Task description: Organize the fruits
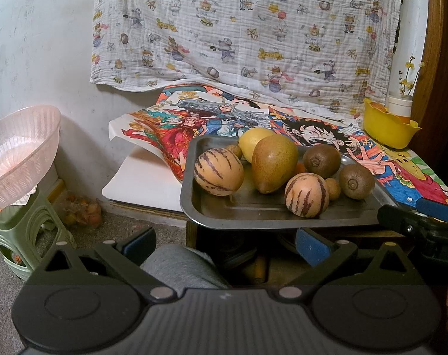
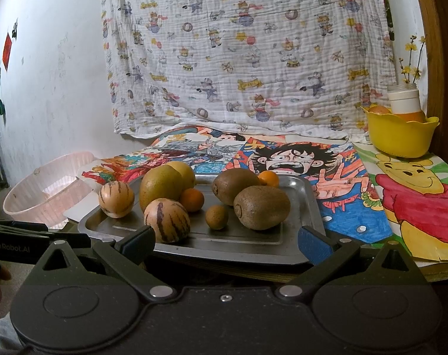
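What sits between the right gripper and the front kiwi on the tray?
Nothing visible. The right gripper is open at the tray's near edge, and the front kiwi lies just beyond it over bare metal. The small brown fruit sits beside it, left of the path.

Black left gripper [image 1: 224, 244] and right gripper [image 2: 225, 241]; blue-padded jaws; silver rivets; grey trouser leg [image 1: 182, 266].

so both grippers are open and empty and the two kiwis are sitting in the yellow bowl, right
Not quite. The two kiwis lie on the metal tray, not in the yellow bowl, as the right wrist view shows. The left gripper and right gripper are open and empty.
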`<act>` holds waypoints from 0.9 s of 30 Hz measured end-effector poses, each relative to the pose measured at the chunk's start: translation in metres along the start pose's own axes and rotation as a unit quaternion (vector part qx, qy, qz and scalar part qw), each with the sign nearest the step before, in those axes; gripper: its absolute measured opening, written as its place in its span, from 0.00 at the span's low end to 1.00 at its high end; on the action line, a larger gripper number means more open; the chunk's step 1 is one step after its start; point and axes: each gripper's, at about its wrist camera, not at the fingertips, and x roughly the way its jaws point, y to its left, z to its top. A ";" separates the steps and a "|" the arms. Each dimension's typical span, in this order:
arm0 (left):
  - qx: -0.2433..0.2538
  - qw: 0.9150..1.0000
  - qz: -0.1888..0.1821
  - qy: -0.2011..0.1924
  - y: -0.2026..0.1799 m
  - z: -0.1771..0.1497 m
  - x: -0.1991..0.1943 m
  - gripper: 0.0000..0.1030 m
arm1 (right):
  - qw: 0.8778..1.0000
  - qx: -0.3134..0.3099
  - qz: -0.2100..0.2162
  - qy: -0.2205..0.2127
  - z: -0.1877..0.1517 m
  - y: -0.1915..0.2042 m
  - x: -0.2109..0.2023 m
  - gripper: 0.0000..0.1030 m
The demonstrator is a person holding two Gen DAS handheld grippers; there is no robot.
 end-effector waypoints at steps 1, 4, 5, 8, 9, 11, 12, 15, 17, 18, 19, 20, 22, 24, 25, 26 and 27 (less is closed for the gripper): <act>0.000 1.000 0.000 0.000 0.000 0.001 0.000 0.99 | 1.000 0.000 0.000 0.000 0.000 0.000 0.000 0.99; 0.000 1.000 0.000 0.000 0.000 0.001 0.000 0.99 | 1.000 0.000 0.000 0.000 0.001 0.000 0.000 0.99; 0.000 1.000 0.000 0.000 0.000 0.000 0.000 0.99 | 1.000 0.000 0.000 0.000 0.001 0.000 0.000 0.99; 0.000 1.000 0.000 0.000 0.000 0.000 0.000 0.99 | 1.000 0.001 0.000 0.000 0.001 0.000 0.000 0.99; 0.000 1.000 0.000 0.000 0.000 0.000 0.000 0.99 | 1.000 0.000 0.000 0.000 0.001 0.000 0.000 0.99; 0.000 1.000 0.000 0.001 0.000 0.001 0.000 0.99 | 1.000 0.000 0.000 0.000 0.000 0.000 0.000 0.99; 0.000 1.000 0.000 0.001 0.000 0.001 0.000 0.99 | 1.000 0.001 0.000 0.000 0.001 0.000 0.000 0.99; 0.000 1.000 -0.001 0.001 0.000 -0.001 0.000 0.99 | 1.000 0.000 0.000 0.001 0.000 0.000 0.000 0.99; 0.000 1.000 0.000 0.001 0.000 0.000 0.000 0.99 | 1.000 0.000 -0.001 0.000 0.001 0.000 0.000 0.99; 0.001 1.000 0.001 0.000 0.000 -0.001 0.000 0.99 | 1.000 0.000 0.000 0.000 0.001 0.000 0.000 0.99; 0.003 1.000 0.003 0.000 0.000 -0.002 0.000 0.99 | 1.000 0.000 0.000 0.000 0.001 0.000 0.000 0.99; 0.006 1.000 0.006 0.001 -0.001 -0.003 0.000 0.99 | 1.000 0.000 0.000 0.000 0.001 0.000 0.000 0.99; 0.014 1.000 0.009 0.000 -0.004 -0.004 0.000 0.99 | 1.000 0.000 0.000 0.001 0.000 0.000 0.000 0.99; 0.017 1.000 0.009 -0.001 -0.005 -0.004 -0.001 0.99 | 1.000 0.000 0.000 0.001 0.000 0.000 0.000 0.99; 0.018 1.000 0.009 0.000 -0.006 -0.004 -0.001 0.99 | 1.000 0.000 0.000 0.001 0.000 0.000 0.000 0.99; 0.018 1.000 0.008 0.000 -0.006 -0.004 -0.001 0.99 | 1.000 0.000 0.000 0.001 0.000 0.001 0.000 0.99; 0.018 1.000 0.006 0.001 -0.006 -0.003 -0.002 0.99 | 1.000 0.000 -0.001 0.001 0.000 0.001 0.000 0.99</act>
